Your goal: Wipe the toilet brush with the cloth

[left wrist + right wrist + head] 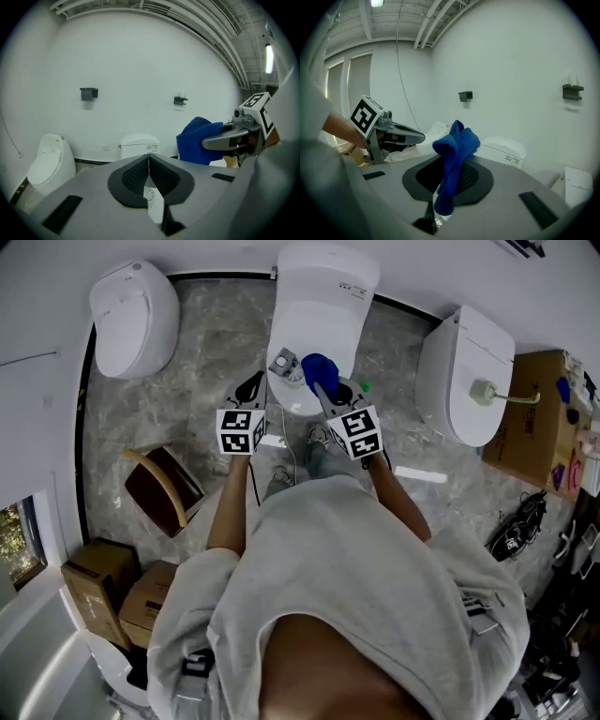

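Cloth (455,154) hangs clamped in right gripper (451,177) (left gripper (149,164) clenched shut).

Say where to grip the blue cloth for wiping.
Grip the blue cloth across its bunched middle, as the right hand-held gripper does now, coming from its hanging end: a folded lobe sticks out past the jaws, free to wipe.

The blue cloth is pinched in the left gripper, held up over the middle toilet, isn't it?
Wrong side. The blue cloth is pinched in the right gripper, as the right gripper view shows. The rest holds: the head view has it held up over the middle toilet.
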{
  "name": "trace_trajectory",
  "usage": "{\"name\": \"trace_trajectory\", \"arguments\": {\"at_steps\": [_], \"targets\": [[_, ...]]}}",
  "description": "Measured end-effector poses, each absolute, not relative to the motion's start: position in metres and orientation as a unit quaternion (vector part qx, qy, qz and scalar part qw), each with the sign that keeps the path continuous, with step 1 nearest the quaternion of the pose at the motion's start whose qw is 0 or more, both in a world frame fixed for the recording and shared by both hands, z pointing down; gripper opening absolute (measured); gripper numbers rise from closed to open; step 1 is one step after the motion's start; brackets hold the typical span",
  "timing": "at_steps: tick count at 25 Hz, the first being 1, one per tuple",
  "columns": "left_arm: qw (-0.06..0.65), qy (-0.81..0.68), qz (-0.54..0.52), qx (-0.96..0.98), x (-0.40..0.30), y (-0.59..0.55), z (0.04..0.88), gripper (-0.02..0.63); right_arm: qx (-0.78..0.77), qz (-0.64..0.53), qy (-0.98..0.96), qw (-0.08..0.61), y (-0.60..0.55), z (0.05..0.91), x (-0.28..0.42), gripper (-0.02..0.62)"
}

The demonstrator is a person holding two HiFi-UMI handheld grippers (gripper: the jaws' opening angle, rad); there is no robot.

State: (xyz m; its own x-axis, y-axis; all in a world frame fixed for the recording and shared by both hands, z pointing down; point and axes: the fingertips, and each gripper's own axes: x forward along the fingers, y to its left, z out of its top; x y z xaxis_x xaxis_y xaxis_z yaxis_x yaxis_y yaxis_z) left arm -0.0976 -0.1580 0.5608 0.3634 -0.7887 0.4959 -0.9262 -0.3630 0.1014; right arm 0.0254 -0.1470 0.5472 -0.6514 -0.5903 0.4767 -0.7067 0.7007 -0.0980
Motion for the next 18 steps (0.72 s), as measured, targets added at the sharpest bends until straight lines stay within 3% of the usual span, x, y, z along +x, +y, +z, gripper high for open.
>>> {"name": "trace_trajectory", "arguments": {"at_steps": [18], "targets": [[0.228,-0.484,0.211,0.818,-0.072,-0.190,0.607,0.021,0.297,0.173,-0.903,0.259,-0.148,0.599,-0.006,0.057]]}}
